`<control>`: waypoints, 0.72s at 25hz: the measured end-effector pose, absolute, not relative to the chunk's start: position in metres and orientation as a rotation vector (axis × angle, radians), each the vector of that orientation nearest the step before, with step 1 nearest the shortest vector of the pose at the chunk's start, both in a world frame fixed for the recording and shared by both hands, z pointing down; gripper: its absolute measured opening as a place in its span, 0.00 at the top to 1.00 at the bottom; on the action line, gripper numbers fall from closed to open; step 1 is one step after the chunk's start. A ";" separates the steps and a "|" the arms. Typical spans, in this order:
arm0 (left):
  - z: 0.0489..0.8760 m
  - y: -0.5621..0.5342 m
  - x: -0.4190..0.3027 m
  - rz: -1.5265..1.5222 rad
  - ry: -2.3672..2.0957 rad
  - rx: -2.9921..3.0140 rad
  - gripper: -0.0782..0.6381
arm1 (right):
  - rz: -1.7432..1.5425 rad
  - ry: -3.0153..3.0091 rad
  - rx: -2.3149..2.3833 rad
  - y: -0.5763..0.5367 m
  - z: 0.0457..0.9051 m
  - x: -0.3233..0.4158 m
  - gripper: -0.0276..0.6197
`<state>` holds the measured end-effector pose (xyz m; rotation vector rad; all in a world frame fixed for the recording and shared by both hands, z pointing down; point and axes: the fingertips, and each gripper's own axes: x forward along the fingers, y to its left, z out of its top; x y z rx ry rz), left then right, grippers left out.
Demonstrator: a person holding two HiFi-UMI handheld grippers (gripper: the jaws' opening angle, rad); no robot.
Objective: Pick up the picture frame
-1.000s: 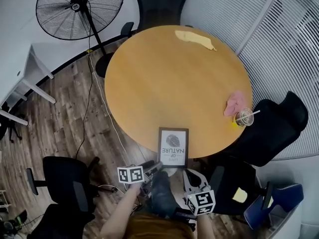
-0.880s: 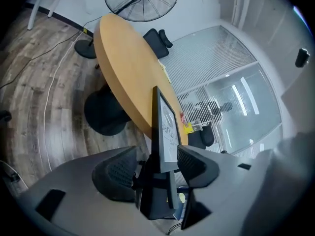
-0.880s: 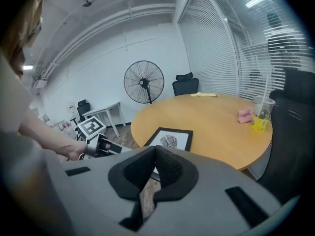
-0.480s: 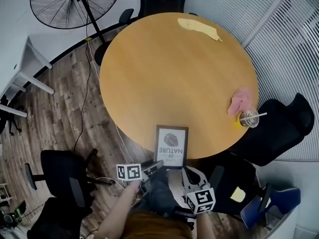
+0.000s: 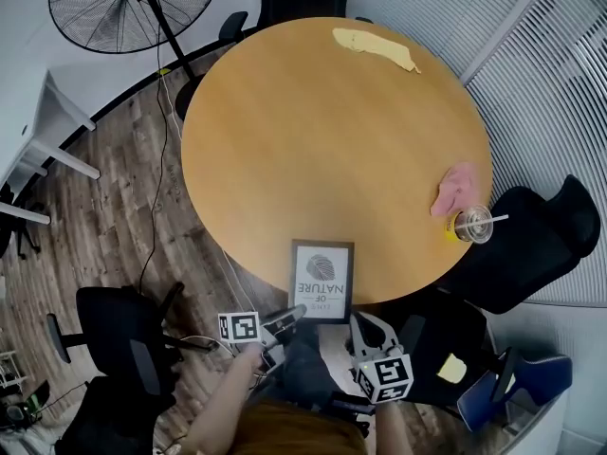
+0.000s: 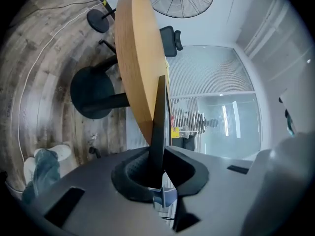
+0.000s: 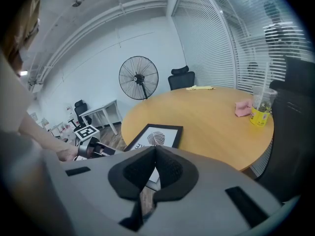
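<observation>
At the near edge of the big round wooden table (image 5: 313, 140) lies the picture frame (image 5: 321, 281), flat on the top with its closest end hanging out past the rim. It is a slim black frame around a white print with a dark fingerprint-like swirl and a few words under it.

The left gripper (image 5: 290, 317) comes in at the frame's near left corner. Its own view shows the jaws clamped on the thin dark edge of the frame (image 6: 158, 127), which stands edge-on between the pads. The right gripper (image 5: 364, 330) hangs just off the table, near the other corner, pinched together on nothing.

So the grip looks made, but the lift is not: to my eye the frame rests on the wood.

Far across, a plastic cup (image 5: 469, 225) with a straw stands by a pink cloth (image 5: 454, 189), well apart from the frame.
</observation>
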<state>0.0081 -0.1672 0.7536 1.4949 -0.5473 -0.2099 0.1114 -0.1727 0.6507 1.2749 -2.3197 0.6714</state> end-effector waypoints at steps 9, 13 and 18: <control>0.729 -0.172 0.015 -0.285 -0.473 1.508 0.81 | 0.674 -2.324 1.334 -0.174 0.643 0.119 0.94; 0.719 -0.172 0.017 -0.301 -0.457 1.487 0.81 | 0.648 -2.331 1.349 -0.171 0.634 0.119 0.94; 0.693 -0.179 0.026 -0.441 -0.367 1.464 0.81 | 0.613 -2.333 1.374 -0.168 0.623 0.122 0.94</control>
